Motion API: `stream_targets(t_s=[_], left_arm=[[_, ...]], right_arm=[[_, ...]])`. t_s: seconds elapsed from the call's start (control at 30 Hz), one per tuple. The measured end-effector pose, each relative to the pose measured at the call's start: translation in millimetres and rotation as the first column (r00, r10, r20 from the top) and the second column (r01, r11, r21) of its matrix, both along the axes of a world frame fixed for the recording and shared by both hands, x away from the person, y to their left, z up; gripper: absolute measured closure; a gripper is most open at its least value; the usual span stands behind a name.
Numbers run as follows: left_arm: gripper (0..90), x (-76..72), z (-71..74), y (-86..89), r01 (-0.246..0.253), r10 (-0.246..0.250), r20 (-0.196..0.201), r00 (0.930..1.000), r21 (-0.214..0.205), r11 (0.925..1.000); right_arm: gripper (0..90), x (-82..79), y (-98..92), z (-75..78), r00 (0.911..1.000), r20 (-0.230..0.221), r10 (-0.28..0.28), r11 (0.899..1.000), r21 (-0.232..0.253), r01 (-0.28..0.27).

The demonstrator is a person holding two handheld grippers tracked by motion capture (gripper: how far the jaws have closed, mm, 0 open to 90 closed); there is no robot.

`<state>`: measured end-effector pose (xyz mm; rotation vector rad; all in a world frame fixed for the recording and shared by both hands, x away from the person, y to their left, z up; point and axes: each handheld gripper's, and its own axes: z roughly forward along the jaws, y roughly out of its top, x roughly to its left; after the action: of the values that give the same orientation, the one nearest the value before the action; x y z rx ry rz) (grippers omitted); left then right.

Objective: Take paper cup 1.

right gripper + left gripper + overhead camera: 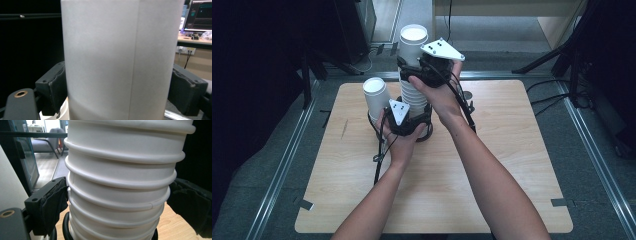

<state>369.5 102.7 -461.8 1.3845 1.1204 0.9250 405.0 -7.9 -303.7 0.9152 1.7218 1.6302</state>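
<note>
Separating step: left gripper (pixel 404 120) jaws clamp the cup stack (pixel 414 97) low on the desk (pixel 492 165), right gripper (pixel 428 70) jaws grip the top cup (pixel 413 45); next calls for a straight upward pull

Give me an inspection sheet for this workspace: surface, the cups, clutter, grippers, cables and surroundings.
Surface: light wooden table, no marks seen.
Job's things: stack of white paper cups; top cup raised above it; separate single cup to its left.
Clutter: small round thing near the far edge.
Grippers: left gripper closed on the stack low down; right gripper around the top cup.
Cables: black cable trailing from the left gripper.
Surroundings: dark stands, grey floor, a monitor.
</note>
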Motion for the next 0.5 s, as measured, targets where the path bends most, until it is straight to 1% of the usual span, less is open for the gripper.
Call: stream_targets(t_s=[0.13,0.33,0.4,0.47,0.5], left_arm=[[4.5,0.0,-0.2,0.0,0.0,0.0,0.002,1.0,-0.001,1.0],[4.8,-0.7,-0.5,0.5,0.003,-0.003,0.002,1.0,-0.009,1.0],[5.0,-1.3,-0.9,0.7,0.003,-0.003,0.002,1.0,-0.012,0.9999],[5.3,-2.1,-1.5,1.0,0.003,-0.003,0.003,1.0,-0.013,0.9999],[5.5,-2.9,-1.6,1.4,0.005,-0.005,0.001,1.0,-0.012,0.9999]], right_arm=[[14.3,-2.0,-0.5,5.2,0.9999,0.016,-0.006,1.0,0.021,0.006],[14.3,-4.3,-0.6,11.3,0.9993,0.036,-0.01,1.0,0.018,0.01],[14.4,-6.0,-1.1,14.8,0.9986,0.05,-0.018,1.0,0.024,0.017],[14.5,-6.7,-1.1,15.9,0.9983,0.055,-0.021,0.999,0.025,0.02],[14.5,-7.5,-1.1,17.1,0.9975,0.066,-0.025,0.999,0.022,0.023]])
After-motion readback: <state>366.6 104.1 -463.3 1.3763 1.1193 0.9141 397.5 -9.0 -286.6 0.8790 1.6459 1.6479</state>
